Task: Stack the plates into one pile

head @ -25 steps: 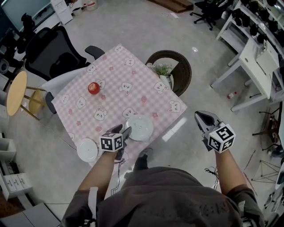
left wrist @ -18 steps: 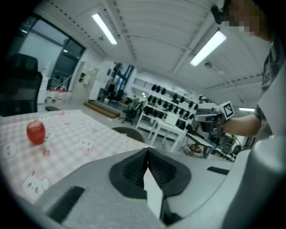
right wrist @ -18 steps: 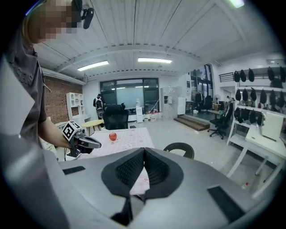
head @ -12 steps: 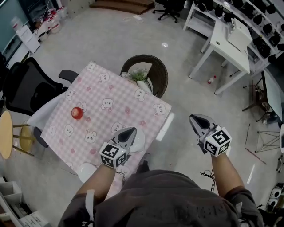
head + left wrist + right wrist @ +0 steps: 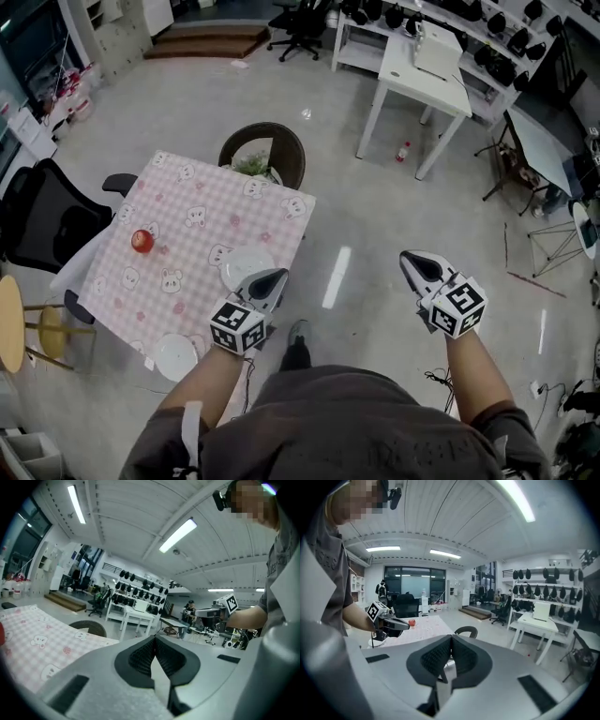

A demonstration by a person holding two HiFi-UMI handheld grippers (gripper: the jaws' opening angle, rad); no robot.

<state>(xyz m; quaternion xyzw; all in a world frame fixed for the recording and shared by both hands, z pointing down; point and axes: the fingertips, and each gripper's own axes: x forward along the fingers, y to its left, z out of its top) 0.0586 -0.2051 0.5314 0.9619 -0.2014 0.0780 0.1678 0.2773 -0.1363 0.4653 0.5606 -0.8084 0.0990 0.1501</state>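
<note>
Grey polished floor [image 5: 375, 216] fills most of the head view, with the person's dark shoe [image 5: 296, 345] closest in. Just left of it, the near plate [image 5: 175, 356] sits at the near corner of the table [image 5: 192, 253], which is covered in a pink checked cloth.

The left gripper [image 5: 280, 274] is held up at the table's right edge. Its jaws are pressed together with nothing between them, as the left gripper view shows [image 5: 154, 637]. From above, its tip overlaps the rim of the far plate [image 5: 244, 265], which lies on the cloth close to that right edge. The two white plates lie well apart, not stacked.

Over on the right, above bare floor and well clear of the table, the right gripper [image 5: 406, 256] also has its jaws closed and empty [image 5: 451, 637].

Farther along the cloth, near its left side, stands a red apple [image 5: 142, 241]. A black office chair [image 5: 37, 220] is left of the table. Beyond the far corner is a round wicker chair [image 5: 292, 159] with a green plant [image 5: 251, 165] in front of it. A white desk [image 5: 412, 75] stands at the far right.
</note>
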